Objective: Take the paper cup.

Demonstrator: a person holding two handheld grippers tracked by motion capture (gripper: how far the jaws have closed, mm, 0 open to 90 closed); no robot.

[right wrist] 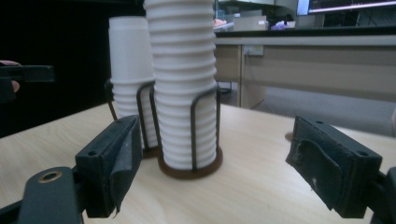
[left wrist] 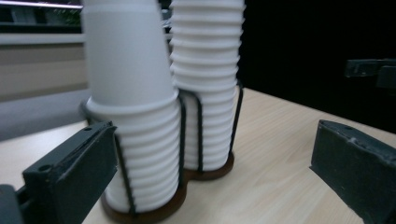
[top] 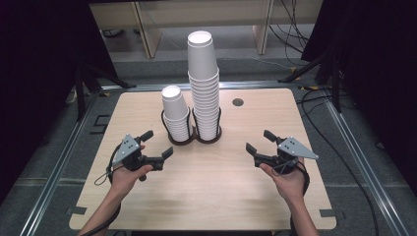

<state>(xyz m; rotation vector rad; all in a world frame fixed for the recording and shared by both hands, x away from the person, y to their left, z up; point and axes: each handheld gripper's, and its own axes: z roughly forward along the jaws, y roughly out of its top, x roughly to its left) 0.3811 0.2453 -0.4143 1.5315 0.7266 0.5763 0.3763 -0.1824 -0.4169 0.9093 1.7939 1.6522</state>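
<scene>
White paper cup stacks (top: 196,93): two, in black wire holder (top: 193,133), between and beyond both grippers.
Left gripper (top: 157,143): wide open, empty.
Right gripper (top: 259,141): wide open, empty.

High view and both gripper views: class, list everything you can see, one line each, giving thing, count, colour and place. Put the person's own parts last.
Table: one, light wood, centre of the high view.
Cup holder: one, dark wire with two round brown bases, back middle of the table.
Tall cup stack: one, white, upside down in the holder's right ring.
Short cup stack: one, white, upside down in the left ring.
Round hole: one, dark, in the tabletop behind and right of the stacks.
Cables: several, black, on the floor right of the table.
Left gripper: one, black, open, in the person's left hand, front left.
Right gripper: one, black, open, in the right hand, front right.
</scene>
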